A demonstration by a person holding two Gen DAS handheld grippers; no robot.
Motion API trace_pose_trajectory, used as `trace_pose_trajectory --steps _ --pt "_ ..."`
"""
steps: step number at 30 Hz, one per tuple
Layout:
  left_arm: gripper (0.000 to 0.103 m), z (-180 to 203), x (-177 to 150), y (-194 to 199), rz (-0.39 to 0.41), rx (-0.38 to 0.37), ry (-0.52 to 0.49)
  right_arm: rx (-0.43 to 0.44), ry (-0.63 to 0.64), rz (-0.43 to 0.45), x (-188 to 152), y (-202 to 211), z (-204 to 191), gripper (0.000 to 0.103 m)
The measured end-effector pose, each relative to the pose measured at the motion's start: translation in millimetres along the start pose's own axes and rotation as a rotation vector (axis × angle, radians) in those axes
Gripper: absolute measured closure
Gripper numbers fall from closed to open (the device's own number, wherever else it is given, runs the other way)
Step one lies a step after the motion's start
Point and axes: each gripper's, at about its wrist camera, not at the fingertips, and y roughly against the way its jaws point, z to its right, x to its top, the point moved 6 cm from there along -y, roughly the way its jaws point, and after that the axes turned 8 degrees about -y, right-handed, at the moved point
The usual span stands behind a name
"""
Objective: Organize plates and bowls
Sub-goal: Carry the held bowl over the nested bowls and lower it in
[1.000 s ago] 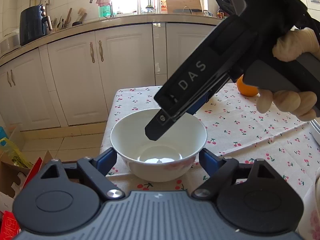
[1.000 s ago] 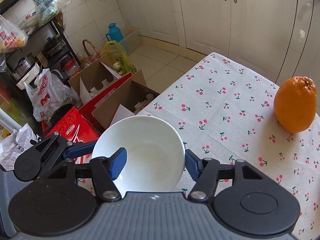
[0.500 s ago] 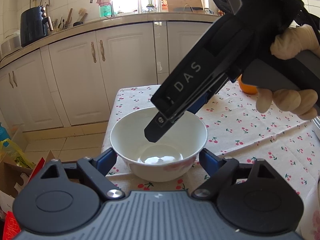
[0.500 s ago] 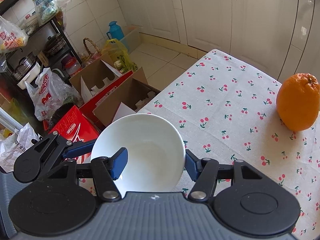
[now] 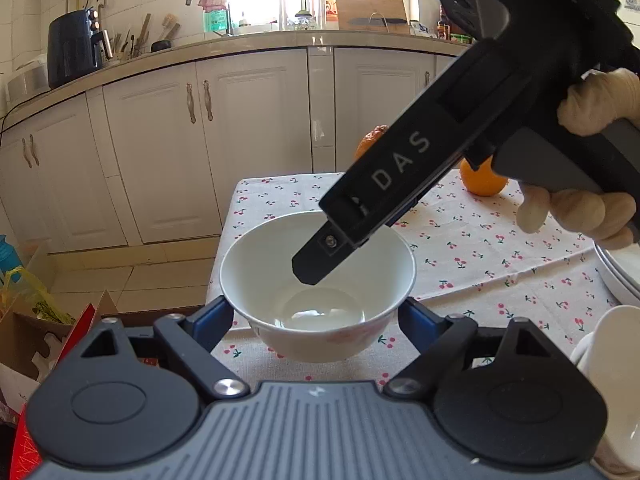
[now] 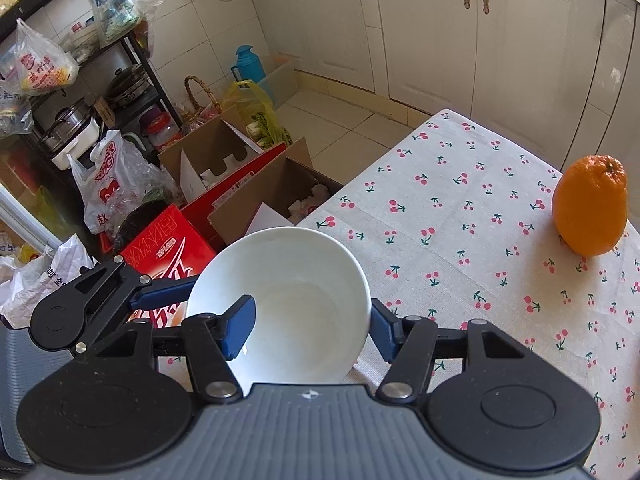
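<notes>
Both grippers are rising together with the white bowl (image 5: 318,280), which is now hanging clear of the cherry-print tablecloth (image 5: 480,248) where it was lower a second ago; the orange (image 6: 590,206) is sliding toward the right edge of the right wrist view, and a second orange (image 5: 370,140) is appearing behind the right gripper's arm in the left wrist view.

Organizing is looking only partly done (as far as these views reach): this bowl is in transit, while a stack of plates (image 5: 616,276) and another white dish (image 5: 608,380) are waiting at the table's right edge, presumably where the bowl is heading.

The left gripper (image 5: 316,320) is straddling the bowl low on its outer wall, one blue pad on each side, apparently pressing on it. The right gripper (image 6: 312,330) is pinching the bowl's wall, its left pad (image 6: 240,330) sitting inside the bowl and its right pad against the outside. So the bowl is being carried two-handed, above the table's near corner.
</notes>
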Motion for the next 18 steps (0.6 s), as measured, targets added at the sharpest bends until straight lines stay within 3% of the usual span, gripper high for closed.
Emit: trace_pose_trajectory --steps 18 --pt "0.014 36 11 80 0.026 -0.005 -0.043 0.038 0.009 0.071 -48 81 -36 0.036"
